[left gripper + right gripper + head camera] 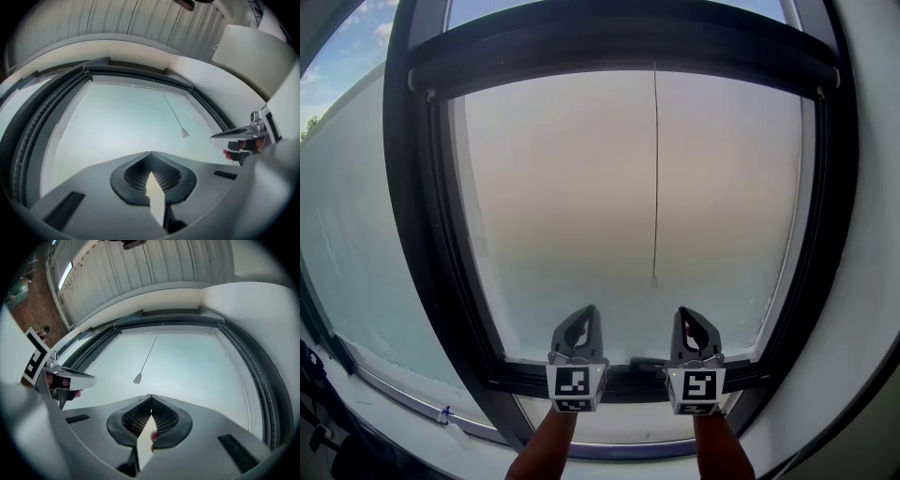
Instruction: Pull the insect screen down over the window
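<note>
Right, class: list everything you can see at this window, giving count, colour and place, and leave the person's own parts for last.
window frame: one, dark, around a pale hazy pane
roller box: one, dark, across the top of the frame
pull cord: one, thin and dark, hanging right of centre down to a small pale end piece
wall: white, around the frame
ceiling: pale ribbed panels, above the window
left gripper: one, grey with a black-and-white marker cube, jaws shut and empty, low before the frame's bottom rail
right gripper: one, the same, beside it
forearms: two, bare, at the bottom edge
</note>
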The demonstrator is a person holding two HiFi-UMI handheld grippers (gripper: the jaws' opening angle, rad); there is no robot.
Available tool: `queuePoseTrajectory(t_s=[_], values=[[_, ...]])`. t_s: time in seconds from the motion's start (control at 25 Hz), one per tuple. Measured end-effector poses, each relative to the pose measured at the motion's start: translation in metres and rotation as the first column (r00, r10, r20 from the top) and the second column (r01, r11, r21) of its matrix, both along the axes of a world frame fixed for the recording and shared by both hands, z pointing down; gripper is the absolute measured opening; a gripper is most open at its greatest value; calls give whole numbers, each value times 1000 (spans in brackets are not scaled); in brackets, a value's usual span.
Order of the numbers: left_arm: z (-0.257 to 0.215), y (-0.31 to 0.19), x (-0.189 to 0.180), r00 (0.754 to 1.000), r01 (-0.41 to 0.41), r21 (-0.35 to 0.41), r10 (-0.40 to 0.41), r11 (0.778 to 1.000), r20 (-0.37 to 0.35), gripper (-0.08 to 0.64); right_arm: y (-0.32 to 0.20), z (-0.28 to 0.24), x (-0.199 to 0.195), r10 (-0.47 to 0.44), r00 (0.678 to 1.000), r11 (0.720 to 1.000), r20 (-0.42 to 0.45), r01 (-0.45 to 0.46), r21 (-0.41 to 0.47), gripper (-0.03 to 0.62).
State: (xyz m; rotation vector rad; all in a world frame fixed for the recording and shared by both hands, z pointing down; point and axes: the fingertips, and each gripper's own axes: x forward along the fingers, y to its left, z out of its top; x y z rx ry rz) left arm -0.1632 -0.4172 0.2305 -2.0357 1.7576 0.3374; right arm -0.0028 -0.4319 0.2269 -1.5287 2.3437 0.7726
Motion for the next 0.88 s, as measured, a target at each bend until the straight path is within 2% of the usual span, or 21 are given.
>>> queuePoseTrajectory(t_s=[0.16, 0.4, 0.6, 0.76, 0.88], values=[[-40, -5, -1, 996, 29, 66, -34, 997, 85, 3, -4, -40, 7, 17, 999, 999, 33, -18, 36, 5], [-103, -1, 1, 987, 18, 158, -42, 987, 153, 3, 1, -106, 13, 88, 993, 978, -74, -72, 196, 5], [-151, 9, 2, 966, 55, 242, -113, 969, 232, 3, 1, -139, 21, 152, 978, 957, -145, -109, 268, 5], [-181, 12, 7, 943, 109, 249, -179, 962, 280, 3, 2, -171, 23, 213, 955, 933, -208, -136, 332, 5], [-199, 4, 12, 908, 143, 241, -224, 960, 353, 3, 4, -198, 23, 271, 931, 911, -246, -165, 379, 5]])
